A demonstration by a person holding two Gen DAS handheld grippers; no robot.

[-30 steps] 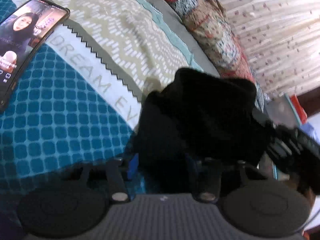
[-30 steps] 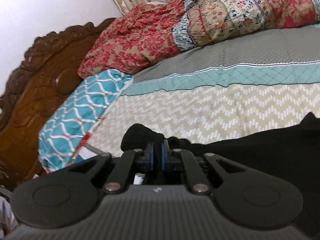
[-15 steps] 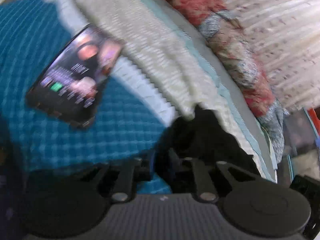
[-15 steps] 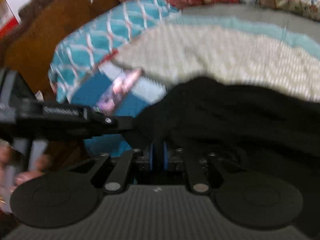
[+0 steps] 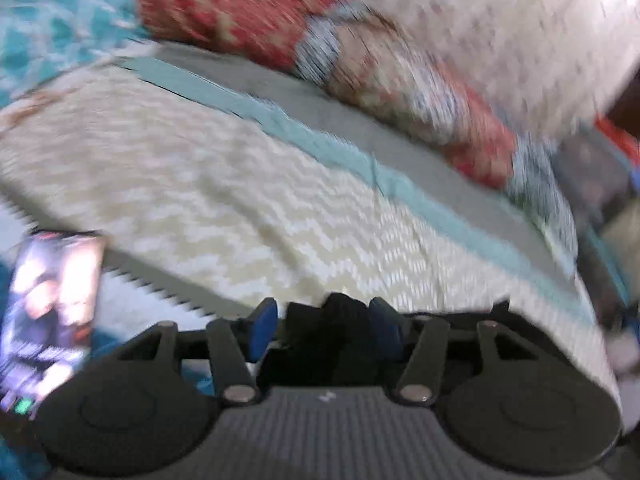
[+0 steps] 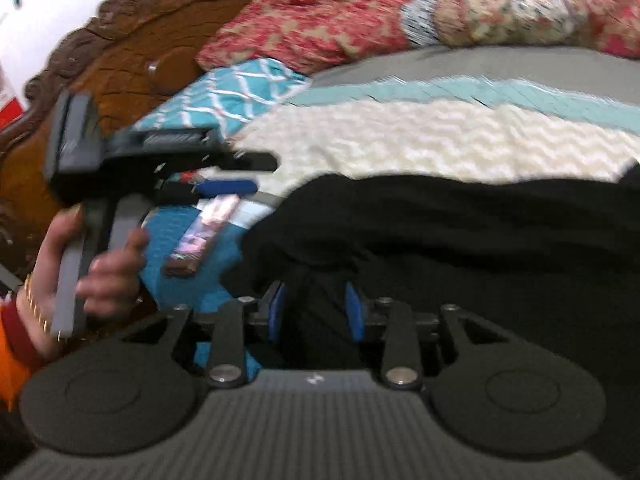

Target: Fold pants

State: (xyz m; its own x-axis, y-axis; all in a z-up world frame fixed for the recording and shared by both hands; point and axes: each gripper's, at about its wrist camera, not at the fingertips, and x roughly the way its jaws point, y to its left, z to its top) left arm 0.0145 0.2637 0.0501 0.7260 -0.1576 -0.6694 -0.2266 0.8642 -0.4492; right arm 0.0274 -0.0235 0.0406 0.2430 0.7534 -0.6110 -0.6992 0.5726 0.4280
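The black pants [image 6: 460, 240] lie in a heap on the patterned bedspread [image 6: 440, 140], filling the lower right of the right wrist view. My right gripper [image 6: 315, 312] sits low over their near edge. Its jaws are opening, black cloth lies between the blue pads [image 6: 276, 312], and the pads stand apart from it. My left gripper [image 6: 240, 172] is held by a hand [image 6: 108, 276] above the bed, left of the pants, with no cloth in it. In the blurred left wrist view the left gripper [image 5: 323, 328] is opening, and a dark shape shows low between its fingers.
A lit phone [image 6: 204, 232] lies on the teal part of the bedspread just left of the pants, also seen as the phone [image 5: 52, 312]. A red floral quilt [image 6: 320, 20], a teal pillow [image 6: 236, 92] and a carved wooden headboard [image 6: 120, 64] stand at the back.
The left gripper let go of the black cloth, widened and rose away from it. The right gripper, shut on the pants before, came down toward the bed and parted its jaws.
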